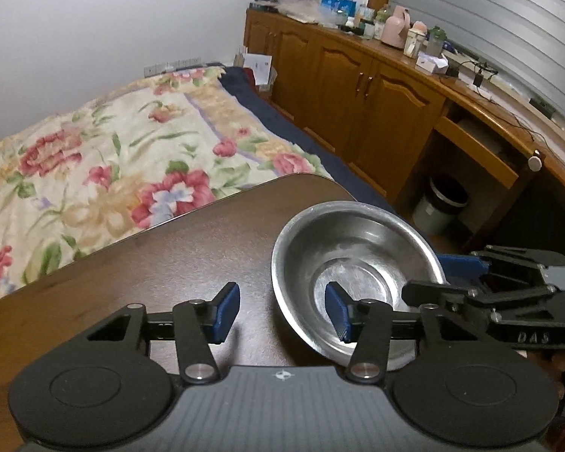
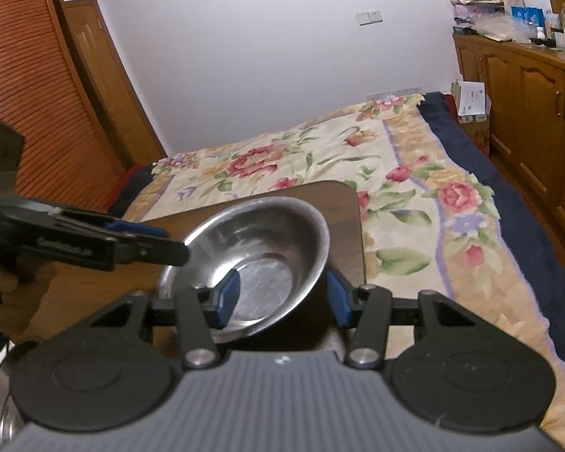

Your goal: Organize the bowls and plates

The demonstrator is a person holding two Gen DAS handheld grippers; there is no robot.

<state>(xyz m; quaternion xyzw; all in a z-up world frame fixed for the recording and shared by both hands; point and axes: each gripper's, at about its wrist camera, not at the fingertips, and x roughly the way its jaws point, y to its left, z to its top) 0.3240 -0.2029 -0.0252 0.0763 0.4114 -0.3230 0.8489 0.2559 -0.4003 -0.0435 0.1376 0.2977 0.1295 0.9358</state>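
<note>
Bowl (image 1: 358,275), round shiny metal (scuffed inside), sits tilted on the brown table (image 1: 150,271). Each gripper, left gripper (image 1: 282,310) and right gripper (image 2: 282,295), has its half-open blue fingers around the rim; squeezing can't be told. One gripper reads "DAS".

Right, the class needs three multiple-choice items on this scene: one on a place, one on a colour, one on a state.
1. The steel bowl rests on: A the bed; B the brown table; C the floor.
2. The finger pads are: A red; B blue; C green.
3. The bowl is: A empty; B full of rice; C upside down.
Answers: B, the tabletop shows all around it; B, blue in both views; A, its bare shiny bottom shows.
</note>
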